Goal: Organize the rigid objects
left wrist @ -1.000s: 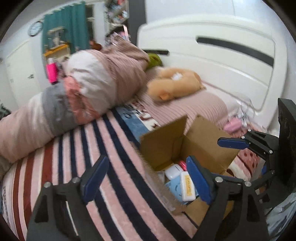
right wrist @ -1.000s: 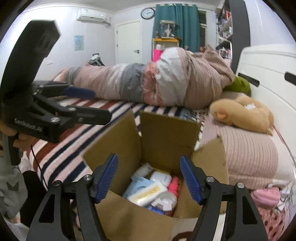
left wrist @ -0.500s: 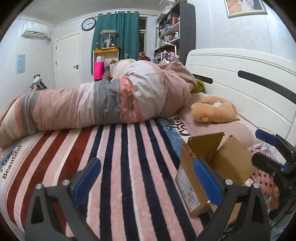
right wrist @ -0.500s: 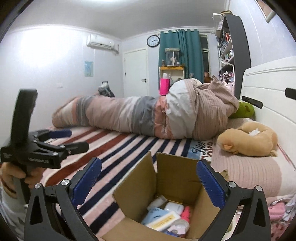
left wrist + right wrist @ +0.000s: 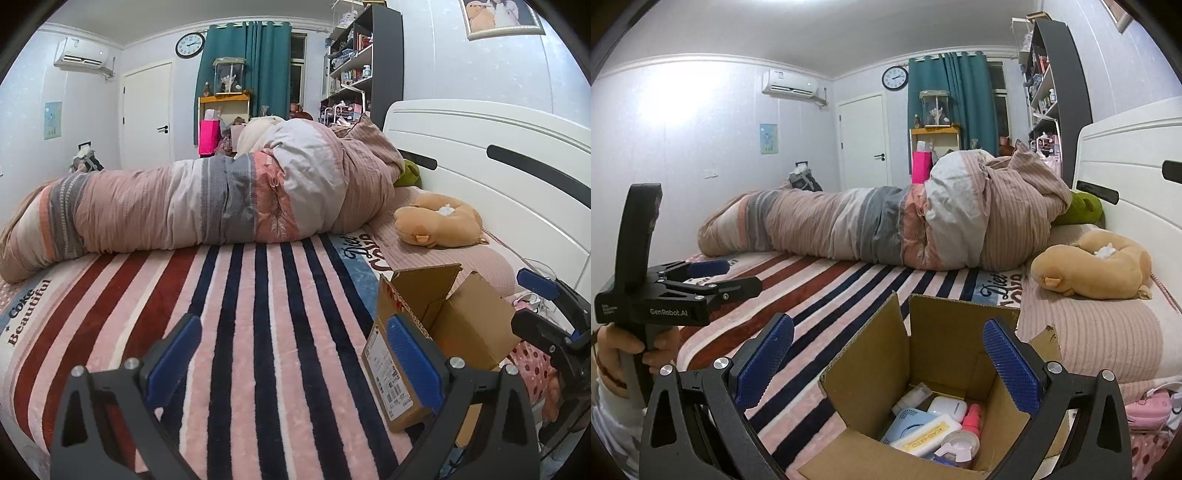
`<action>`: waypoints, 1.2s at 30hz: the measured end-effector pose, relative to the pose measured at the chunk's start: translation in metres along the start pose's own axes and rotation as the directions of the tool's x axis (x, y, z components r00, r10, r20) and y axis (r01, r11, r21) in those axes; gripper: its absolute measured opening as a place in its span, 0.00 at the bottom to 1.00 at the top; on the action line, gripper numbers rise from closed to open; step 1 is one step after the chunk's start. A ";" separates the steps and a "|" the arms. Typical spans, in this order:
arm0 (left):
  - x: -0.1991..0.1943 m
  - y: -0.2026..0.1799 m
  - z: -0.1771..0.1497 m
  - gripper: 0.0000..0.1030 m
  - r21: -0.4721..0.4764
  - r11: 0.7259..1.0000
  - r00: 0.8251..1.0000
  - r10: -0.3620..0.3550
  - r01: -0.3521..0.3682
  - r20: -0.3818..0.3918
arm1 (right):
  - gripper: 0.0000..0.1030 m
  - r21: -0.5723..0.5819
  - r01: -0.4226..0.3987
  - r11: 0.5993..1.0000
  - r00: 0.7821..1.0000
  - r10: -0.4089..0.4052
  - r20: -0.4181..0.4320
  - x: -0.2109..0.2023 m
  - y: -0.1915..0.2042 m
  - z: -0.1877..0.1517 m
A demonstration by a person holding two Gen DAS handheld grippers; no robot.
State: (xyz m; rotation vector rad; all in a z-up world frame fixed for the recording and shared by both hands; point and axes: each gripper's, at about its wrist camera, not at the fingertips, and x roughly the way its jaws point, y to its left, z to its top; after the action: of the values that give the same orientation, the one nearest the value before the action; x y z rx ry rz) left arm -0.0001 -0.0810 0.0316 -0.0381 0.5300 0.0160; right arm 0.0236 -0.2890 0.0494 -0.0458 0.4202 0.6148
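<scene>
Hovering over open box point(image 5: 945, 373) on bed point(image 5: 240, 332): right hand-held gripper point(image 5: 886, 369), jaws spread, empty. Left hand-held gripper point(image 5: 291, 354) likewise spread, empty, aimed at striped blanket beside box. Small rigid items point(image 5: 934, 428) lie inside box: cases, bottle, tape roll. Likely light, stiff, smooth plastic; pinch across narrow flat sides.

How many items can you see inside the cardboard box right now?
6 visible in the cardboard box: clear bottle, white case, pink spray bottle, light blue device, white-and-yellow case, tape roll. More may lie hidden underneath.
</scene>
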 end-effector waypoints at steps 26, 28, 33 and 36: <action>-0.003 -0.003 0.000 0.97 0.004 1.000 1.000 0.012 -0.012 0.003 | 1.00 -0.006 -0.001 1.000 1.000 0.001 -0.006 0.002 0.002 -0.004; -0.003 -0.003 0.000 0.97 0.005 1.000 1.000 0.015 -0.015 0.003 | 1.00 -0.006 0.001 1.000 1.000 -0.001 -0.007 0.002 0.003 -0.004; -0.002 -0.003 0.000 0.97 0.005 1.000 1.000 0.011 -0.011 0.002 | 1.00 -0.006 0.003 1.000 1.000 -0.003 -0.006 0.002 0.004 -0.004; -0.002 -0.003 0.000 0.97 0.005 1.000 1.000 0.010 -0.010 0.001 | 1.00 -0.005 0.001 1.000 1.000 -0.001 -0.007 0.002 0.004 -0.004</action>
State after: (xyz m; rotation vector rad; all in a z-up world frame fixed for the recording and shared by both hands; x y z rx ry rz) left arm -0.0018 -0.0838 0.0327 -0.0305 0.5292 0.0249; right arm 0.0215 -0.2850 0.0450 -0.0529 0.4251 0.6150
